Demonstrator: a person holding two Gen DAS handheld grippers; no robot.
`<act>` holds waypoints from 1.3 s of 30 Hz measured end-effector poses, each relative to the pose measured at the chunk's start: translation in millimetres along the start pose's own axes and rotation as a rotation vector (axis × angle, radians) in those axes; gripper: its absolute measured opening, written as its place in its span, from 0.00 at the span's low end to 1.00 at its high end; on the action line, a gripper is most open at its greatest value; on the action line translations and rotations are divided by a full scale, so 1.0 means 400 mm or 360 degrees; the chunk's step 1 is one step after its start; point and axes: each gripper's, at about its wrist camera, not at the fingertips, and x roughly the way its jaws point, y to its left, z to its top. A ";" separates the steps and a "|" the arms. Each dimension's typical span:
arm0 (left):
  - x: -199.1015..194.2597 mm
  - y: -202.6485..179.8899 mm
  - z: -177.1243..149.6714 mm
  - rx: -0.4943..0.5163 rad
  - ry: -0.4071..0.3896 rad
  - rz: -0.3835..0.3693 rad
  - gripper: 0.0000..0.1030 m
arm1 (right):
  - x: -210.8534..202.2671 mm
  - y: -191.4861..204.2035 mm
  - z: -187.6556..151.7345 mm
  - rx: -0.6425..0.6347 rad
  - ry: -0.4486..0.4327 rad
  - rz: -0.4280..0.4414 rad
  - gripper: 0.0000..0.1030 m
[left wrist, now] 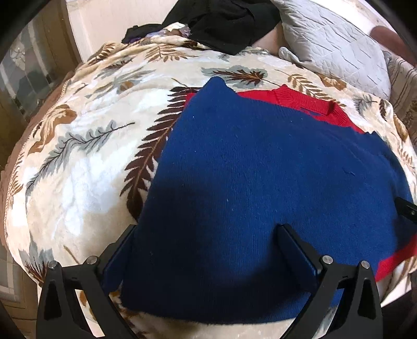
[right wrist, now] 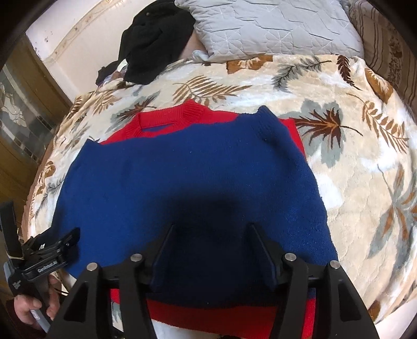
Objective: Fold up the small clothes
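In the left wrist view, the left tongs stand wide apart, holding nothing, low over the near edge of a blue knit garment that lies flat on a red sweater, both spread on a leaf-patterned blanket covering the bed, with a grey pillow and a black garment beyond. In the right wrist view, the right tongs are likewise spread wide and empty above the blue knit garment's near part, the red sweater's collar showing past its far edge and its hem below; the left tongs sit at the blue knit's left edge, gripped by a hand.
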 end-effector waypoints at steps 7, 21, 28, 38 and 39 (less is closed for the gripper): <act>-0.125 -0.031 -0.006 0.0100 -0.0388 0.0083 1.00 | -0.058 -0.004 -0.003 0.0019 -0.0152 0.0083 0.62; -0.121 -0.076 -0.039 0.0186 -0.0355 0.0016 1.00 | -0.054 -0.002 -0.011 0.0027 -0.0151 0.0039 0.57; -0.050 -0.085 -0.047 0.0221 -0.0126 0.0083 1.00 | -0.023 -0.016 -0.019 0.0048 -0.0044 0.0026 0.57; -0.090 -0.078 -0.043 0.0197 -0.0239 0.0041 1.00 | -0.098 0.003 -0.010 0.0008 -0.0278 0.0089 0.57; -0.094 -0.077 -0.042 0.0194 -0.0251 0.0038 1.00 | -0.102 0.006 -0.009 0.0000 -0.0290 0.0092 0.57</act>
